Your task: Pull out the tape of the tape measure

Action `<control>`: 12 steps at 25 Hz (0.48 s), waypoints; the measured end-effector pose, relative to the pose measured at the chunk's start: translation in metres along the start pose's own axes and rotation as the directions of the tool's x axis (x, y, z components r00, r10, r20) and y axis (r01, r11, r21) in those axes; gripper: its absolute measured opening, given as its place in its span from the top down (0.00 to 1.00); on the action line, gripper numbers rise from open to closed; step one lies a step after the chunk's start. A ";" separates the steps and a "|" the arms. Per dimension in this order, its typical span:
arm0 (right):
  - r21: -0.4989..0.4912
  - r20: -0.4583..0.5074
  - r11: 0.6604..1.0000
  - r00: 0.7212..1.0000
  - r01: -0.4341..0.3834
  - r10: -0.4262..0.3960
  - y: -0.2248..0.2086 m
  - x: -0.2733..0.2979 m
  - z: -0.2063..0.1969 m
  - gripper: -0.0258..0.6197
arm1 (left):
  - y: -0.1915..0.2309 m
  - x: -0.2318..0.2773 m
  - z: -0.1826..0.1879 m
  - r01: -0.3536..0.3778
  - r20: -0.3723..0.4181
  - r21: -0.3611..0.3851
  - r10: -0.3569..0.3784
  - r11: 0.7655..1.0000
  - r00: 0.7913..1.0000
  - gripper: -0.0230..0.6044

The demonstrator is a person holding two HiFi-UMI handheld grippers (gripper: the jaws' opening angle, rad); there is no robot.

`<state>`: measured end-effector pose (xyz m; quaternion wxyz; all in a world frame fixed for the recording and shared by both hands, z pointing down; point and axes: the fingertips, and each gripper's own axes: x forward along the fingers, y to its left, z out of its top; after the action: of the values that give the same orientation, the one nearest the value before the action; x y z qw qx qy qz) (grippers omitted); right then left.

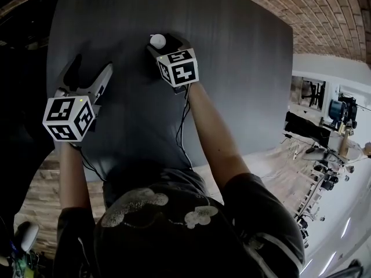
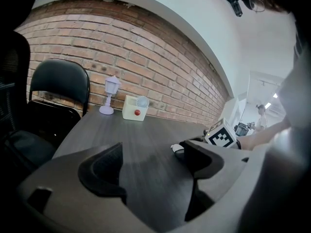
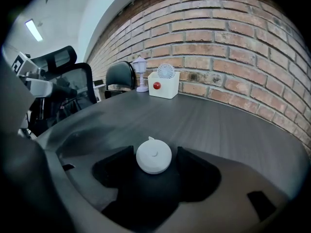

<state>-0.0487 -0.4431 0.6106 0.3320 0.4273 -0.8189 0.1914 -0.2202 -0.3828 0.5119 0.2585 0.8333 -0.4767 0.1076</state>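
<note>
A small round white tape measure (image 3: 154,155) lies flat on the dark grey table (image 1: 243,86), its little tab pointing away from me. My right gripper (image 3: 154,165) is open, one jaw on each side of the case with a narrow gap at each. From the head view, the tape measure (image 1: 157,40) shows at the tip of the right gripper (image 1: 164,43). My left gripper (image 1: 91,67) rests to the left, open and holding nothing. In the left gripper view (image 2: 150,165), a sliver of the tape measure (image 2: 177,148) peeks past the right jaw.
At the table's far edge, by the brick wall, stand a white box with a small fan and red button (image 3: 164,84) and a lilac lamp (image 3: 140,72). A black chair (image 2: 58,89) sits beside the table. The right gripper's marker cube (image 2: 221,135) shows in the left gripper view.
</note>
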 end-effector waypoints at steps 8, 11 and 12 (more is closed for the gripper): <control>0.028 0.000 0.999 1.000 0.030 -0.030 0.003 0.001 0.001 0.60 | -0.002 0.001 -0.004 -0.001 -0.009 0.009 0.001 1.000 1.000 0.34; 0.033 -0.005 0.999 1.000 0.031 -0.031 0.001 0.000 0.000 0.60 | -0.003 -0.001 -0.004 -0.004 -0.010 0.018 0.005 1.000 1.000 0.34; 0.037 -0.008 0.999 0.999 0.033 -0.032 0.001 -0.001 0.000 0.60 | -0.003 -0.003 -0.002 -0.005 -0.009 0.018 0.005 1.000 1.000 0.34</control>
<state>-0.0498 -0.4422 0.6100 0.3302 0.4460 -0.8068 0.2028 -0.2186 -0.3782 0.5118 0.2526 0.8340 -0.4766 0.1162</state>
